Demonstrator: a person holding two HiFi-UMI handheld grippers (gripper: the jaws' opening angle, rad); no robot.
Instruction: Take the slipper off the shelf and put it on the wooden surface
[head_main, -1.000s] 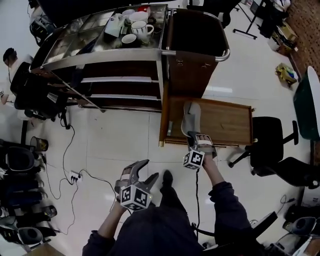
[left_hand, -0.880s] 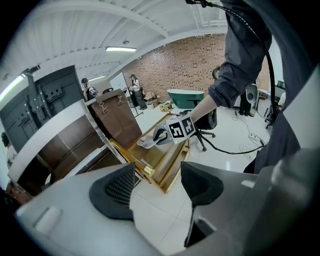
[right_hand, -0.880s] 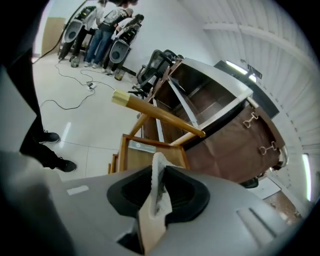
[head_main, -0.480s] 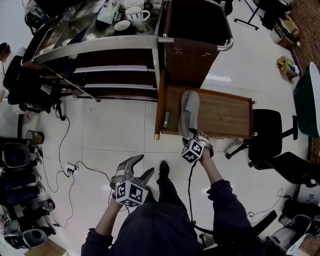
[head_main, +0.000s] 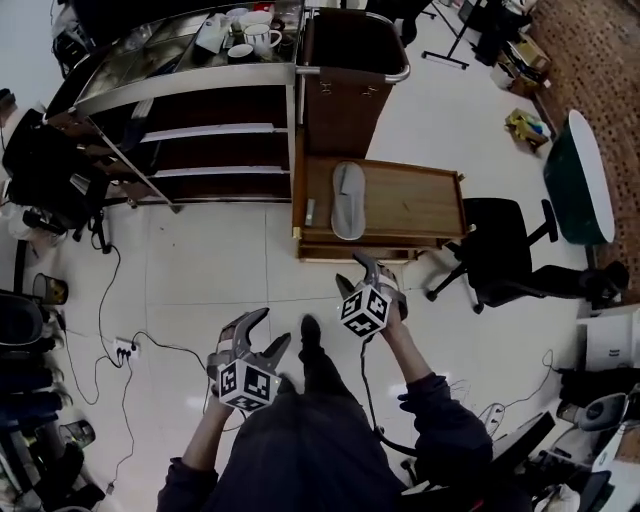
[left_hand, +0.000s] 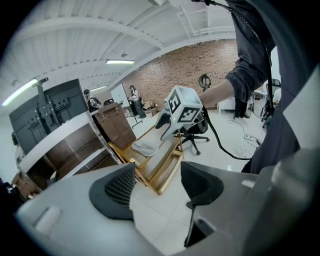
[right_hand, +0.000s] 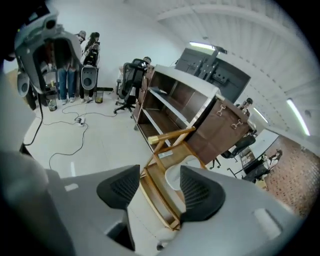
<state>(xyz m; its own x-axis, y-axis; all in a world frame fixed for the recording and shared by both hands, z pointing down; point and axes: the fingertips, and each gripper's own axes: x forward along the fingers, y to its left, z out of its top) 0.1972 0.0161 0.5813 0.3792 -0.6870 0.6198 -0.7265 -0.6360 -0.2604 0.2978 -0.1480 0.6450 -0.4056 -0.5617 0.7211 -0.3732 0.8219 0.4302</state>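
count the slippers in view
1. The slipper lies on the wooden surface, beside the shelves. Others may be hidden in the dark shelves.

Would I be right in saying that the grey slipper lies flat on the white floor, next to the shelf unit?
Not quite: the grey slipper lies flat on the wooden surface, not on the white floor. It is next to the shelf unit, as you say. The head view shows this.
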